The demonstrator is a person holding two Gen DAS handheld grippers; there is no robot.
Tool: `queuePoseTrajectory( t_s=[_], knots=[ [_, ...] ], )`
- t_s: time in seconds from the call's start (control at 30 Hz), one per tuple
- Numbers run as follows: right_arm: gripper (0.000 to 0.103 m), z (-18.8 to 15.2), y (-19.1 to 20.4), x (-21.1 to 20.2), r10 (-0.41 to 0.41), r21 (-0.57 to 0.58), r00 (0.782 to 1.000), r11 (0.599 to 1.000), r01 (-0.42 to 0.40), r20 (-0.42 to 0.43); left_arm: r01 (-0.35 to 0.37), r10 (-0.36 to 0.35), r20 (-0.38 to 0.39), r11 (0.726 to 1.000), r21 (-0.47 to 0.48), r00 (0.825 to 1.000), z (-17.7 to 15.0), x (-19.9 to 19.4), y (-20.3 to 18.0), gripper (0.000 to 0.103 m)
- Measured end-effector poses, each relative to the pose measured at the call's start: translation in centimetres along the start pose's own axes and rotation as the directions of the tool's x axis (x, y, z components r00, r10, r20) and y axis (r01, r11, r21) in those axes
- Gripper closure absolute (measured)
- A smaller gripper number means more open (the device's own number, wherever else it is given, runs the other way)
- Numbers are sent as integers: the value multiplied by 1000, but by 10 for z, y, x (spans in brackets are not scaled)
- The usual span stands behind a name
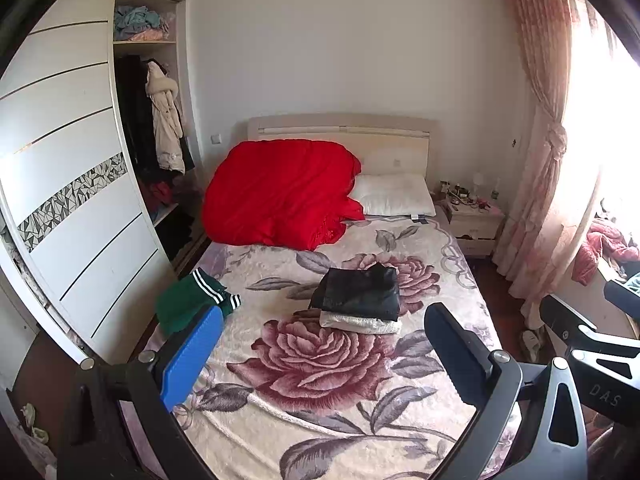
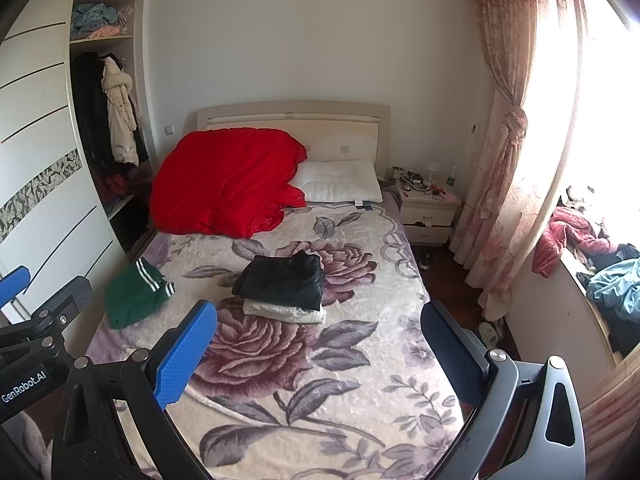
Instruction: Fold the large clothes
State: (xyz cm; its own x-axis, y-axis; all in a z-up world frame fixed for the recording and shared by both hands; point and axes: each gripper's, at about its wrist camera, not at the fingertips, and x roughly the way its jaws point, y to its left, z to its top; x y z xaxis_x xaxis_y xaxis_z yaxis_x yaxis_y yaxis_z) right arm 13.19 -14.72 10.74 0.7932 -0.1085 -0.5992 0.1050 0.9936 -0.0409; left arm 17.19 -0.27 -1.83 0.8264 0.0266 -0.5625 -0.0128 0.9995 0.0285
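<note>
Both grippers are hanging above the flowered bed [image 1: 400,432] — left gripper [image 1: 324,344] and right gripper [image 2: 320,340] with fingers spread wide, gripping nothing. A folded black garment [image 2: 282,280] is lying on a folded white one [image 2: 280,312] mid-bed — a green garment [image 2: 134,296] is sitting crumpled near the left edge.

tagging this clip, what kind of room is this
A home bedroom, most likely: a bed with a white pillow and red quilt, an open wardrobe of hanging clothes, and a nightstand.

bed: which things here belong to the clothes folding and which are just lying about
Job: green garment, loosely heaped; black folded garment stacked on white folded garment; open left gripper; open right gripper.

Lying about: red quilt, pillow, nightstand clutter.
</note>
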Motion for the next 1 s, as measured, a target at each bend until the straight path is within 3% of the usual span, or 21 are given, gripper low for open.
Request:
queuePoseTrajectory(
  t_s=[1.0],
  knots=[
    [0,-6,-3,-15,-37,16,999,999,37,3,0,0,7,1000,6,1000,5,0,4,0]
  ],
)
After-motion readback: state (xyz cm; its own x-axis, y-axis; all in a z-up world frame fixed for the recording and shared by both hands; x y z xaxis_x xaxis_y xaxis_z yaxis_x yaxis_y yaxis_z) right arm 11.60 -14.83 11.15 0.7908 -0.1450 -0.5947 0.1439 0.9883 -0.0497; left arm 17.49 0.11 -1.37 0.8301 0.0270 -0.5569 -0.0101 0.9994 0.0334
